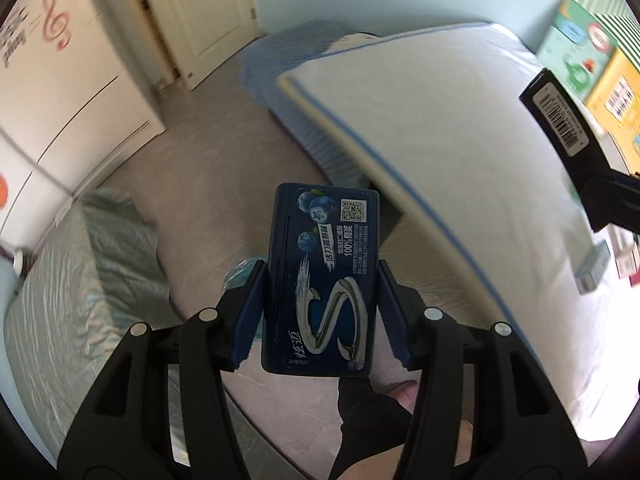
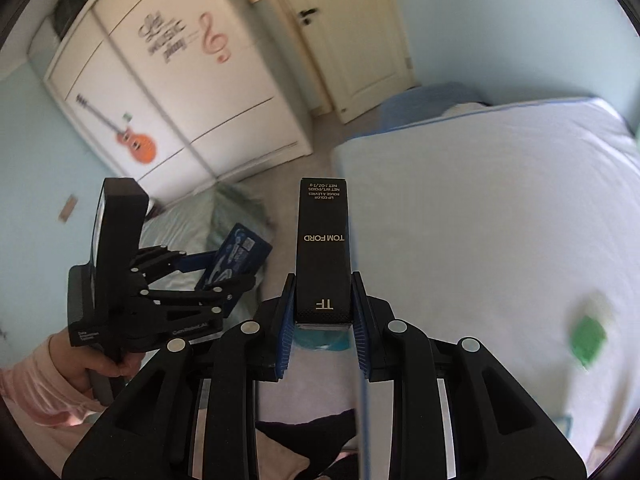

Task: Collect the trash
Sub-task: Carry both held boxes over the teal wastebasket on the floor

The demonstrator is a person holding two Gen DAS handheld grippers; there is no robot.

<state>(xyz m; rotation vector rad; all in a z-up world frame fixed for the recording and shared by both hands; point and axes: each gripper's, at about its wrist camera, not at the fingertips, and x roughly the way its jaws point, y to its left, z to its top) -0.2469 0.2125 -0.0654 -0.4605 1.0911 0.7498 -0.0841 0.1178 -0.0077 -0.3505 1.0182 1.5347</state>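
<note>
Left gripper (image 1: 320, 300): clamped on a blue gum pack (image 1: 322, 280), which is held by its long sides and stands up out of the jaws, its upper half clear of the pads. In the right wrist view the same gripper (image 2: 224, 270) is seen at the left, borne by a hand (image 2: 100, 360) in a pink sleeve (image 2: 24, 392), with the gum pack (image 2: 238, 254) tilted.

Right gripper (image 2: 323, 312): clamped on a black box (image 2: 324, 248) lettered TOM FORD; the box is gripped near its lower end and projects forward past the fingertips. In the left wrist view its barcoded end (image 1: 556, 120) is seen at the right edge.

Mattress (image 2: 500, 220): white, edged with a blue seam; its near corner is seen below the black box, and most of its top is bare. A green item (image 2: 588, 338), blurred, lies on it near the right side.

Floor (image 1: 224, 140): a grey open strip is seen between the mattress edge and a white wardrobe (image 2: 180, 92) bearing music decals, running back to a closed door (image 2: 340, 32).

Bedding (image 1: 88, 264): pale green, crumpled, lying at the lower left beside the floor strip.

Cartons (image 1: 592, 56): coloured boxes are stacked against the wall along the mattress's far side.

Teal object (image 2: 320, 340): partly hidden beneath the right gripper's jaws; it cannot be identified.
</note>
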